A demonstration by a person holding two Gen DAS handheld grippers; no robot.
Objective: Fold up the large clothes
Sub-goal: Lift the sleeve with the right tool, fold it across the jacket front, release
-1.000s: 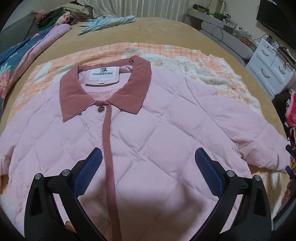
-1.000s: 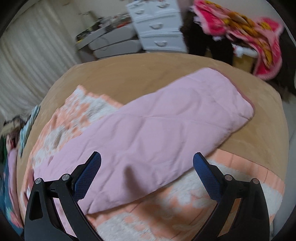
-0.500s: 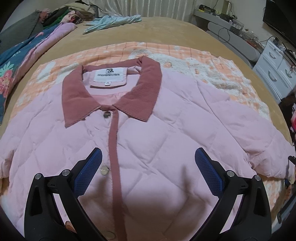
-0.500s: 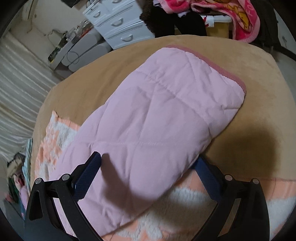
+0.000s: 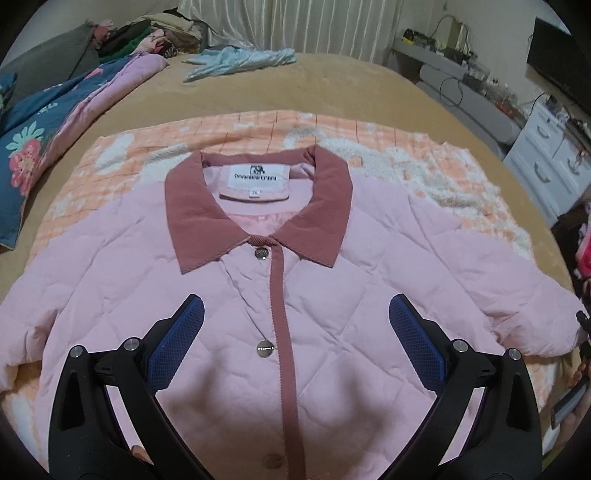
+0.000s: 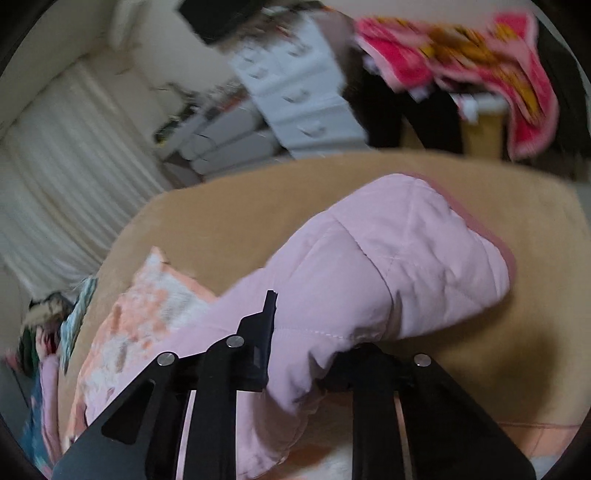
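Observation:
A pink quilted jacket point(image 5: 332, 295) with a dusty-rose collar point(image 5: 207, 218) and button placket lies front-up on an orange and white blanket point(image 5: 258, 129) on the bed. My left gripper point(image 5: 293, 332) hovers open above the jacket's chest, its blue pads point(image 5: 177, 343) on either side of the placket, with nothing between them. In the right wrist view my right gripper point(image 6: 306, 332) is shut on the jacket's sleeve point(image 6: 406, 258). The sleeve is bunched between the jaws and lifted off the bed. The cuff end hangs beyond the grip.
The tan bedspread point(image 5: 332, 81) surrounds the blanket. A floral quilt point(image 5: 48, 122) and a clothes pile point(image 5: 147, 33) lie at the far left, a light blue garment point(image 5: 240, 59) at the head. White drawers point(image 5: 550, 158) and a bright pink blanket point(image 6: 461, 62) stand off the bed's right side.
The right gripper went from wide open over the sleeve to shut on it, and the sleeve rose and bunched. The left gripper drew back, showing more of the jacket; it stayed open.

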